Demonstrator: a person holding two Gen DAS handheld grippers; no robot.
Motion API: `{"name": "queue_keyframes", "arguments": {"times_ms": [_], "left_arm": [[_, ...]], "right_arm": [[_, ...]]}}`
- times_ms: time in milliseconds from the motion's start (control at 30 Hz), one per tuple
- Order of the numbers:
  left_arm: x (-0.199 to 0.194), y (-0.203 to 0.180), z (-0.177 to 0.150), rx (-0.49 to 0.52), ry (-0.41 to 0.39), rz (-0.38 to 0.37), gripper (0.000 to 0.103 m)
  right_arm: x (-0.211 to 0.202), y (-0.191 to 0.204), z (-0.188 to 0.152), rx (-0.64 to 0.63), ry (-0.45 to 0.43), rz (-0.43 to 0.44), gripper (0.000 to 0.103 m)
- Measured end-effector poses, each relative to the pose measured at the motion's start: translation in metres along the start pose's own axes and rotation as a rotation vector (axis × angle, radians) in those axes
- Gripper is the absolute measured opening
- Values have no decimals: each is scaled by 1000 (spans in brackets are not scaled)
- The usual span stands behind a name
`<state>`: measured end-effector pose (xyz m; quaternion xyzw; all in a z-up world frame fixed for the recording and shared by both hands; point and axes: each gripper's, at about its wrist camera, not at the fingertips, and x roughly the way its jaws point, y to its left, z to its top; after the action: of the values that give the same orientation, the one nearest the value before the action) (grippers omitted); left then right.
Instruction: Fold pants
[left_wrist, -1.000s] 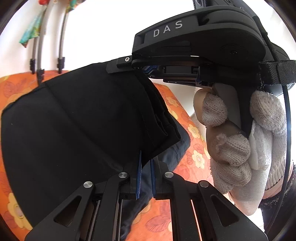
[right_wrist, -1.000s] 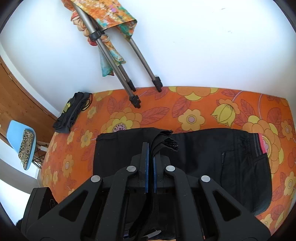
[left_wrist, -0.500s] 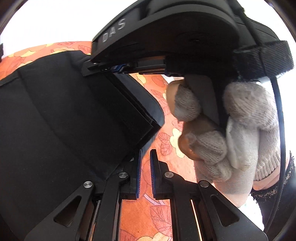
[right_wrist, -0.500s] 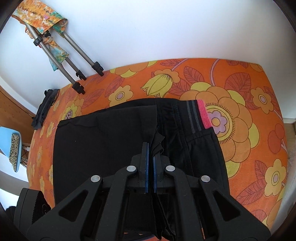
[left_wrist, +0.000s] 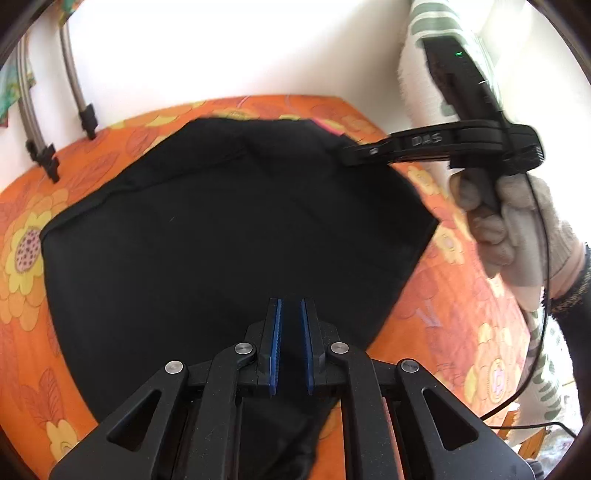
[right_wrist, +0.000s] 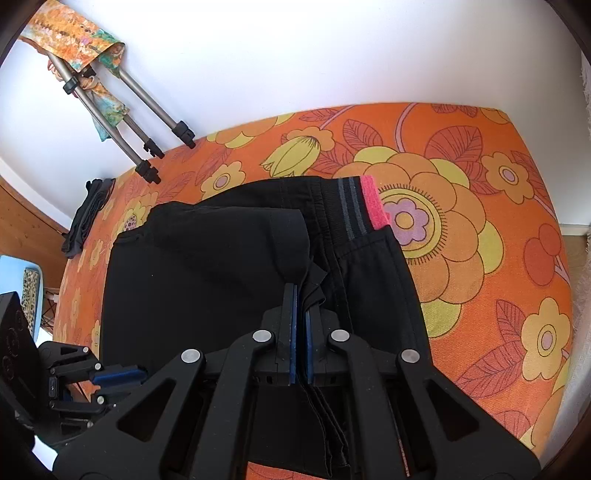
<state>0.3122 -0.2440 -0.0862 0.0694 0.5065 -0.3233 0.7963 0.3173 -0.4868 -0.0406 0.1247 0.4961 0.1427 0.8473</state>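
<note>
Black pants (right_wrist: 207, 280) lie folded on the orange flowered table (right_wrist: 461, 258), and their grey and pink waistband (right_wrist: 354, 206) shows at the far right. My right gripper (right_wrist: 300, 291) is shut on a bunched black edge of the top layer, just short of the waistband. In the left wrist view the pants (left_wrist: 221, 229) spread flat, with the right gripper (left_wrist: 354, 150) at their far right corner in a gloved hand (left_wrist: 517, 229). My left gripper (left_wrist: 291, 314) sits at the near edge with its jaws almost together. Black cloth fills the narrow gap and hangs below it. The left gripper (right_wrist: 118, 374) also shows at the near left.
Tripod legs (right_wrist: 147, 122) stand on the table's far left by the white wall, with patterned cloth hung above. A black strap bundle (right_wrist: 86, 214) lies at the left edge. A blue chair (right_wrist: 22, 291) stands beyond it. The table's right edge drops off near the waistband.
The right gripper has carried the black edge rightward and down to the waistband. The left gripper has drawn away from the right one, and the pants now lie flat rather than lifted.
</note>
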Motion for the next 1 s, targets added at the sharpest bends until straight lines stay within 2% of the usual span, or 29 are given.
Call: {"name": "queue_keyframes", "arguments": {"times_ms": [67,100,233,267,300,333,367,467,500,533,667,700,733,767,900,933,1000], "left_arm": [[11,10,-8,-2,35,20,9],[9,10,-11,12,9,25,9],[15,7,-14,37,-8,49,9],[14,4,-20,42,-13,51,9],[10,-1,-23,50,-15,53,9],[7,-1,-27,48,-18,50,9],[8,-1,-29,45,-21,47,9],[8,1,-34,46,-22,47,9],[10,-3,-28,49,-22,49,9],[13,-24,-27,55,-21,51,9],[17,-30,-23,64,-24,48,9],[18,-30,-19,64,-26,46,9],[18,-30,-18,66,-28,45,9],[19,-32,-18,68,-30,45,9],[15,-32,-16,60,-34,34,9],[16,-32,-18,62,-33,33,9],[15,-33,-19,66,-33,34,9]], "right_arm": [[3,-3,-2,12,7,1,3],[4,-3,-2,13,4,11,3],[-1,-5,2,22,-17,120,8],[-1,-7,5,32,-13,152,18],[0,-9,7,36,-6,189,24],[2,-10,10,38,3,221,37],[4,-11,12,43,5,238,39],[12,-11,20,51,0,268,39],[15,-12,24,60,5,286,39],[20,-13,28,72,9,306,39],[27,-11,39,94,13,350,38],[23,-7,40,78,-4,355,35],[16,-2,40,48,-29,357,21],[7,4,39,15,-59,340,7],[-33,29,23,-132,-193,291,5],[-34,31,18,-152,-194,233,5],[-14,28,14,-159,-109,37,5]]}}
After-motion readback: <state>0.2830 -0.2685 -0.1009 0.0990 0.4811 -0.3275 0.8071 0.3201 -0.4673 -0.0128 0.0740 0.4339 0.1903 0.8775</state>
